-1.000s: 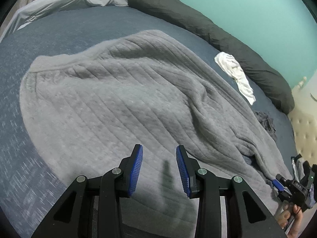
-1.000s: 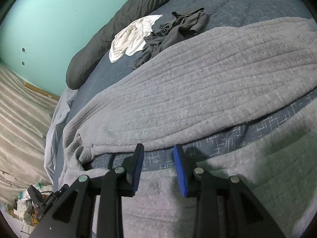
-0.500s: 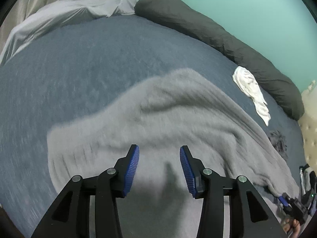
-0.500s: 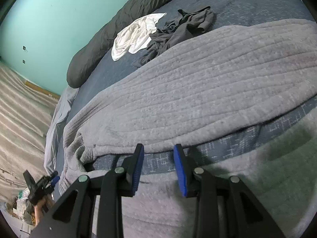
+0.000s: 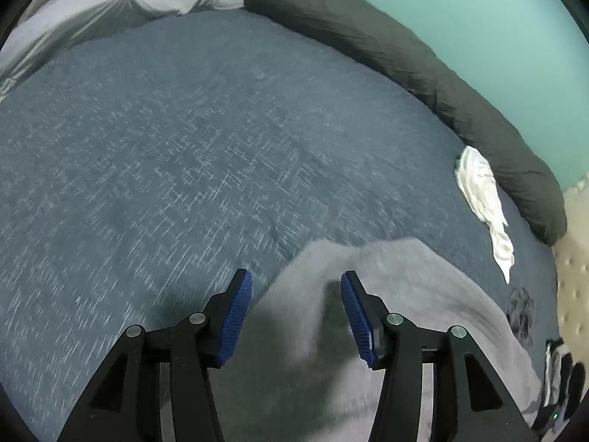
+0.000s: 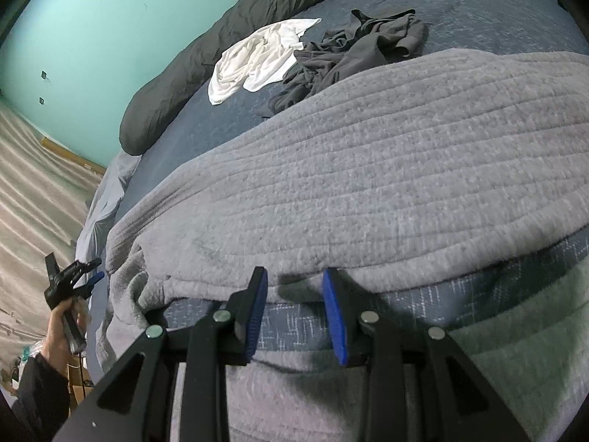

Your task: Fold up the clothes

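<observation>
The left tool (image 5: 296,313) hangs over the bed (image 5: 184,147), its jaws opening, blue pads (image 5: 235,316) apart with nothing pinched; a blurred corner of the grey ribbed garment (image 5: 386,294) lies under and just beyond its right finger, and bare blue bedcover stretches ahead and off to its left. Far ahead to its right a white garment (image 5: 482,199) lies against a long dark bolster (image 5: 405,59), and a bit of the dark crumpled garment (image 5: 521,309) shows near the right edge

The right tool (image 6: 294,313) sits partly open, its pads (image 6: 254,316) not pressing on anything; between the fingers shows a strip of blue bedcover (image 6: 294,328). The grey ribbed garment (image 6: 368,184) is spread wide just ahead of the fingertips, its near edge folded over, and more grey cloth lies under the tool body. Further ahead lie the white garment (image 6: 257,59) and, touching it on its right, the dark crumpled garment (image 6: 360,48). Far to this tool's left, off the bed's edge, a hand (image 6: 60,316) holds the left tool (image 6: 73,280)
</observation>
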`<action>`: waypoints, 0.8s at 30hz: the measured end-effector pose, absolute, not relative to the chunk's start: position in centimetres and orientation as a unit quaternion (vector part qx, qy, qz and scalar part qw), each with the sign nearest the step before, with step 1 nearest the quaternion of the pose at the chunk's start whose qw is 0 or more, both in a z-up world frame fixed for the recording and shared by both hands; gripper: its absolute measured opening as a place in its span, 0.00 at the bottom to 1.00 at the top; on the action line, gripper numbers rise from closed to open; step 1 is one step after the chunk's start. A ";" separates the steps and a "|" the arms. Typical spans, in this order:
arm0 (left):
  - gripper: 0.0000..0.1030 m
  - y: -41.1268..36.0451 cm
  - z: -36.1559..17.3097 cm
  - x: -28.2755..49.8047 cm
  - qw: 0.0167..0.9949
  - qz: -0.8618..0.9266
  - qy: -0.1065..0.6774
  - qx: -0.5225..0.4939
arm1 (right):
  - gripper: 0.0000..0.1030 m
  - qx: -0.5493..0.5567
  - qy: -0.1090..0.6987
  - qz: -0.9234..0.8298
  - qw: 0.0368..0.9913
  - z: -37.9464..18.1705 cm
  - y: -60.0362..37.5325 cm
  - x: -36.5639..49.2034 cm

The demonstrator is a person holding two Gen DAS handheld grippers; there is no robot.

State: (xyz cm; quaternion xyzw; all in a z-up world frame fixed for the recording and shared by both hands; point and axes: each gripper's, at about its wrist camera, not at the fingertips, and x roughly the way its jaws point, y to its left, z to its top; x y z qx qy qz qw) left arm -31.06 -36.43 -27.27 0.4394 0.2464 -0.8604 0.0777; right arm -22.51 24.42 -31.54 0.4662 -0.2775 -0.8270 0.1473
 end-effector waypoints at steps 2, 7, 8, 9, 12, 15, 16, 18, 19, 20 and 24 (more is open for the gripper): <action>0.54 -36.5 -28.0 -32.0 0.067 -0.856 0.251 0.448 | 0.31 0.468 -0.277 -0.826 0.147 -31.7 24.4 -22.7; 0.58 -35.6 -29.6 -33.3 0.047 -0.850 0.243 0.464 | 0.31 0.469 -0.273 -0.827 0.148 -31.6 24.4 -22.9; 0.58 -35.4 -29.9 -33.4 0.043 -0.848 0.245 0.467 | 0.31 0.469 -0.272 -0.827 0.148 -31.7 24.3 -23.0; 0.58 -35.2 -30.3 -33.4 0.038 -0.846 0.250 0.470 | 0.31 0.469 -0.273 -0.827 0.148 -31.7 24.4 -23.0; 0.58 -34.3 -31.1 -33.4 0.024 -0.841 0.248 0.479 | 0.31 0.469 -0.275 -0.826 0.149 -31.7 24.5 -23.0; 0.54 -33.6 -31.0 -33.2 0.019 -0.845 0.234 0.480 | 0.31 0.468 -0.277 -0.826 0.150 -31.6 24.5 -22.9; 0.45 -33.3 -31.0 -33.1 0.017 -0.847 0.229 0.480 | 0.31 0.468 -0.277 -0.826 0.149 -31.6 24.5 -22.9; 0.34 -32.5 -30.6 -33.0 0.010 -0.851 0.207 0.483 | 0.31 0.468 -0.277 -0.826 0.149 -31.7 24.4 -22.9; 0.25 -32.1 -30.4 -33.0 0.007 -0.853 0.196 0.483 | 0.31 0.468 -0.278 -0.826 0.148 -31.7 24.4 -22.9; 0.23 -31.8 -30.0 -32.9 0.003 -0.856 0.188 0.481 | 0.31 0.468 -0.278 -0.826 0.148 -31.7 24.4 -22.9; 0.19 -31.1 -28.0 -32.2 0.011 -0.871 0.159 0.464 | 0.31 0.468 -0.278 -0.826 0.147 -31.7 24.4 -22.9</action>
